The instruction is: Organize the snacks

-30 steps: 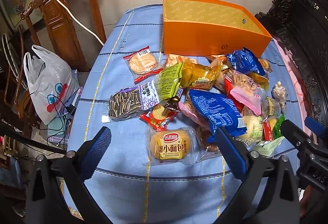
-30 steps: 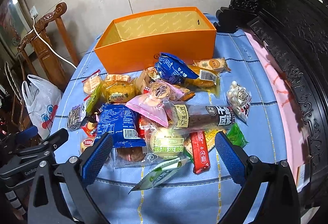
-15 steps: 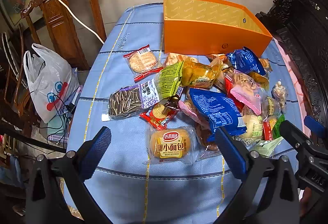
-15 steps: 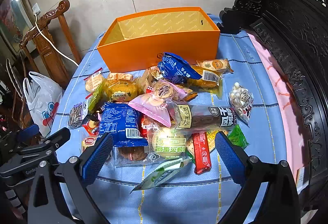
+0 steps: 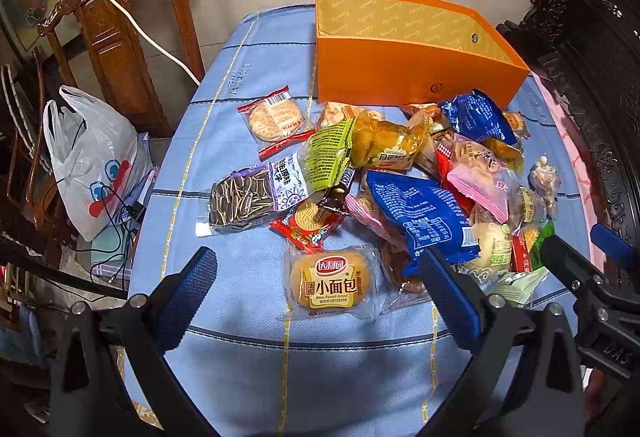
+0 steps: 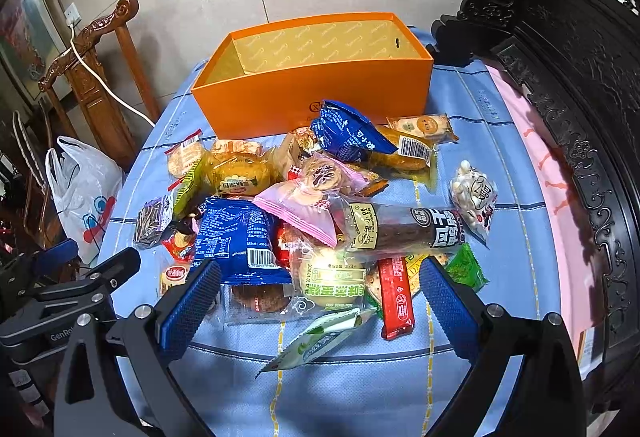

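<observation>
A heap of wrapped snacks lies on the blue tablecloth in front of an empty orange box. Nearest my left gripper is a small bread pack, with a sunflower-seed bag and a round cracker pack further left. My left gripper is open above the near table edge, holding nothing. My right gripper is open too, hovering over a green-labelled bun, a red bar and a pale green sachet. A big blue bag and a long sausage pack lie beyond.
A carved dark wooden furniture piece borders the table on the right. A wooden chair with a white cable and a white plastic bag stand at the left. Bare cloth shows left of the heap and along the near edge.
Both grippers have shifted slightly; the views have risen a little over the heap. Nothing on the table has moved, and both grippers stay open.
</observation>
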`<move>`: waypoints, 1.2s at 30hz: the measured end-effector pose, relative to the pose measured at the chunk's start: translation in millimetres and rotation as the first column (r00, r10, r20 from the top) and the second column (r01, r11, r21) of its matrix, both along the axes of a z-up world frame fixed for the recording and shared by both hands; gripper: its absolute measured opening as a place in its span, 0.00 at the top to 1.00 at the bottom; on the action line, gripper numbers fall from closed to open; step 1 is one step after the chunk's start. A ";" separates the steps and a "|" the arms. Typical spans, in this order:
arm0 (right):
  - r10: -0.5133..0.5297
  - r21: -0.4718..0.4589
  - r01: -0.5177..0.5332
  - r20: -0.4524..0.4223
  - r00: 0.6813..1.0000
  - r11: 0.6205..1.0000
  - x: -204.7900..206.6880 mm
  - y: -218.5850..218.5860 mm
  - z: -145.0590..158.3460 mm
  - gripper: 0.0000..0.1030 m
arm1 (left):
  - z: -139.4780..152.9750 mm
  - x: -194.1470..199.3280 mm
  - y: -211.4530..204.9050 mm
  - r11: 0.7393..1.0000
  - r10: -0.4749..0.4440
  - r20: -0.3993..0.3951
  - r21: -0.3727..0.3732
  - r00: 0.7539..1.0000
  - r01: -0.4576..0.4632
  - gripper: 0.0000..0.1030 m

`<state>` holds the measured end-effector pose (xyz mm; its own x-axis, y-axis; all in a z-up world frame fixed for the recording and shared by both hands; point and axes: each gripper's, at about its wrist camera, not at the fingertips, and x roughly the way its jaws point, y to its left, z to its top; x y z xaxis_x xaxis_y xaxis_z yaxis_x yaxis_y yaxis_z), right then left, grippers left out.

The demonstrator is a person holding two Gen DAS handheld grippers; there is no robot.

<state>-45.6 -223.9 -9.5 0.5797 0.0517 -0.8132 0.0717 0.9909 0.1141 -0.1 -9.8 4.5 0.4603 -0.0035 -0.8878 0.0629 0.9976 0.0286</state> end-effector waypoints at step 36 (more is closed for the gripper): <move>-0.023 0.019 0.023 0.027 0.999 1.000 -2.8 -20.7 -7.4 0.03 | -12.7 17.7 21.0 0.991 -0.049 -0.011 -0.125 0.999 0.047 0.04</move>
